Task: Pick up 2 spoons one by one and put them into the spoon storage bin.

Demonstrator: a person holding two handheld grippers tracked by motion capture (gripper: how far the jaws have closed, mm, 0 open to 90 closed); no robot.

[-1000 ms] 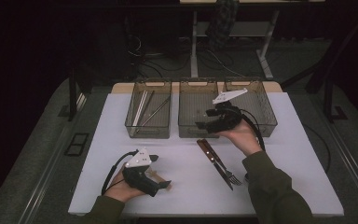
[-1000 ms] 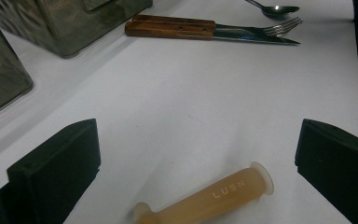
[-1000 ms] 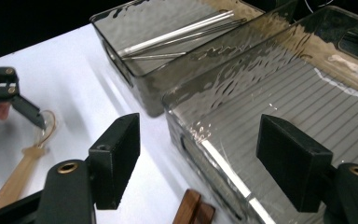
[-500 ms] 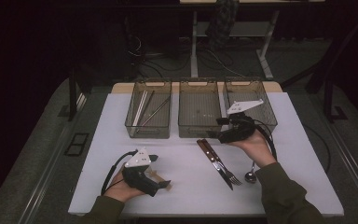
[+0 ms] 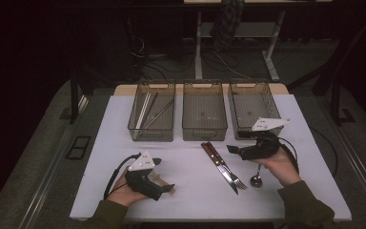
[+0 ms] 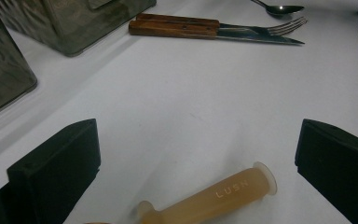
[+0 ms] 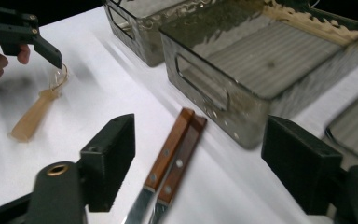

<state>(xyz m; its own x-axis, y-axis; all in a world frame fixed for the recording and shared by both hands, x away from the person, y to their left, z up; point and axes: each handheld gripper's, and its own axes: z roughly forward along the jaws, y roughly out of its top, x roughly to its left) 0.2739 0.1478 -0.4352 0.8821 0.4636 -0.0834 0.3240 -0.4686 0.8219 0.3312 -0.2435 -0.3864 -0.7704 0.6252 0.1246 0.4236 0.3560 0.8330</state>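
Knife (image 5: pixel 218 160) and fork (image 5: pixel 227 167) lie side by side, wood handles touching, on white worktop (image 5: pixel 190 191), just in front of middle bin (image 5: pixel 204 117). Right claw (image 5: pixel 232 150) hovers just beside them, jaws wide, just been opening, nothing between. Spoon (image 5: pixel 256 178) near fork tines. Left claw (image 5: pixel 169 188) rests on worktop, jaws wide apart w/ amber tube (image 6: pixel 223 192) lying between, untouched. Dark room behind.

We see a matt white desk (image 5: pixel 190 191), smoky translucent plastic bins (image 7: pixel 261 60), glossy metal on the spoon (image 6: pixel 279 8), brown wooden handles on the knife (image 7: pixel 168 144) and fork (image 7: pixel 182 161), and matt black tongs (image 7: pixel 205 158).
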